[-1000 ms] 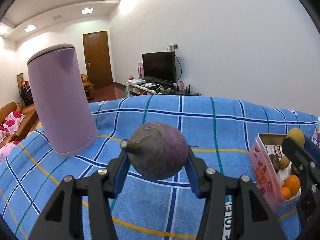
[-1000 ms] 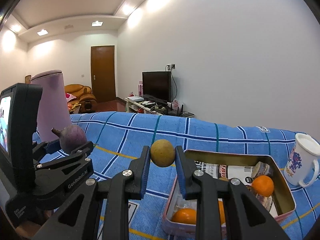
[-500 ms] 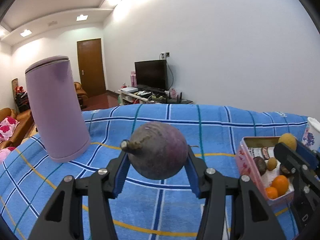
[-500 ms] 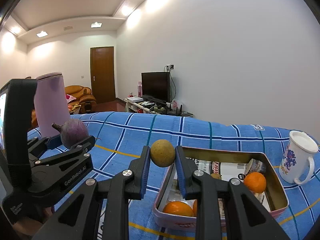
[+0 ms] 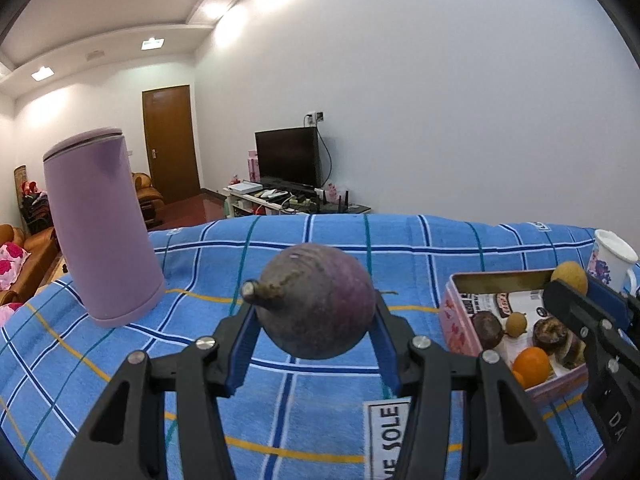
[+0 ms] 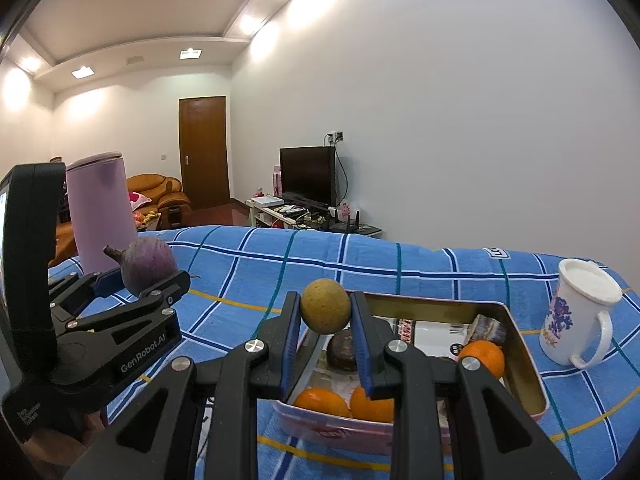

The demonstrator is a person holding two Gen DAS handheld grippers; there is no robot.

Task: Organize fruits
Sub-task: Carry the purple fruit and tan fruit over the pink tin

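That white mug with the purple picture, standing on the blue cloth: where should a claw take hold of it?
Probably by the handle. The white mug stands upright right of the tin, its loop handle facing the camera and away from the tin. Coming from the near right side, one finger could slip through the loop. The body looks wide for a pinch.

White walls (image 6: 460,120), bright ceiling lights (image 6: 190,53). Brown door (image 6: 203,152) at the back, black TV (image 6: 307,178) on a low stand, orange sofa (image 6: 166,196) nearby.

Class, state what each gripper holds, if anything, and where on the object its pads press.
The left gripper clamps the purple fruit across its round sides; the right gripper pinches the small tan fruit at its opposite sides.
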